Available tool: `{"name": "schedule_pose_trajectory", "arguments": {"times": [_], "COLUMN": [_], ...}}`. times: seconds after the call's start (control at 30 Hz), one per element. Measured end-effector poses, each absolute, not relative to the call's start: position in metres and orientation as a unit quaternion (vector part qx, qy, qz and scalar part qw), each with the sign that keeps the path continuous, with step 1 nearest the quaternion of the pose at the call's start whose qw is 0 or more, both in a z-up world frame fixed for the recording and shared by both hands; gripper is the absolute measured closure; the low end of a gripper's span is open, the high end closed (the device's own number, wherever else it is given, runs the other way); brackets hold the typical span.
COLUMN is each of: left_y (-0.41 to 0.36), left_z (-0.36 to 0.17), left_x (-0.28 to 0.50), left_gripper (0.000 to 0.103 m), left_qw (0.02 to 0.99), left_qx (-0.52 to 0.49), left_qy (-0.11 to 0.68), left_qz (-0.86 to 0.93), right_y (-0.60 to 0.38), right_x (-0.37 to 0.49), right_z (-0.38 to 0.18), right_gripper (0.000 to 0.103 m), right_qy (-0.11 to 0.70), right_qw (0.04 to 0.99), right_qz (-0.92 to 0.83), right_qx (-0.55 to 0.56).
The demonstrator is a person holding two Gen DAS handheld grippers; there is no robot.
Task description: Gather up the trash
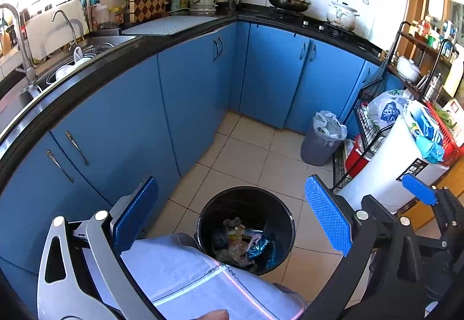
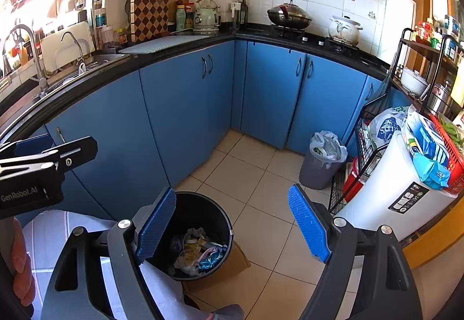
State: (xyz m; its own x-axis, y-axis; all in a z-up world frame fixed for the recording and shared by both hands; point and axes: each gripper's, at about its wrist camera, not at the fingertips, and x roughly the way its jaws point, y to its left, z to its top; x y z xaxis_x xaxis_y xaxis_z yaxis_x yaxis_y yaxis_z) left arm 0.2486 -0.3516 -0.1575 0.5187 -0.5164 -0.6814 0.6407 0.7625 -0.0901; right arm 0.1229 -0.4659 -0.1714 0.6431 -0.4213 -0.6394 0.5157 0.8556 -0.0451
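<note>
Both pairs of tongs stand wide apart with nothing between them: the left gripper (image 1: 232,221) and the right gripper (image 2: 232,227) hang over a black bin (image 1: 246,230) on the pale tiled floor (image 1: 240,157). Trash (image 2: 197,256) (crumpled wrappers, something shiny blue) lies inside it. Blue cabinets (image 2: 185,105) wrap the corner under a dark counter (image 1: 87,79); a grey lined bin (image 2: 322,163) sits by a wire rack (image 2: 365,151).
</note>
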Motion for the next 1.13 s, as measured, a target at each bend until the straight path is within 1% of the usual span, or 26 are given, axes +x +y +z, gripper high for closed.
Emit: {"name": "schedule_pose_trajectory", "arguments": {"times": [1.13], "left_y": [-0.3463], "left_z": [-0.1591], "left_x": [0.2484], "left_gripper": [0.003], "left_qw": [0.872], "left_qx": [0.081], "left_qy": [0.371], "left_qz": [-0.309], "right_y": [-0.4631], "right_x": [0.1201], "right_z": [-0.1769], "right_gripper": [0.025], "right_qy": [0.347], "right_qw": [0.9], "right_qz": [-0.255], "right_qx": [0.069]}}
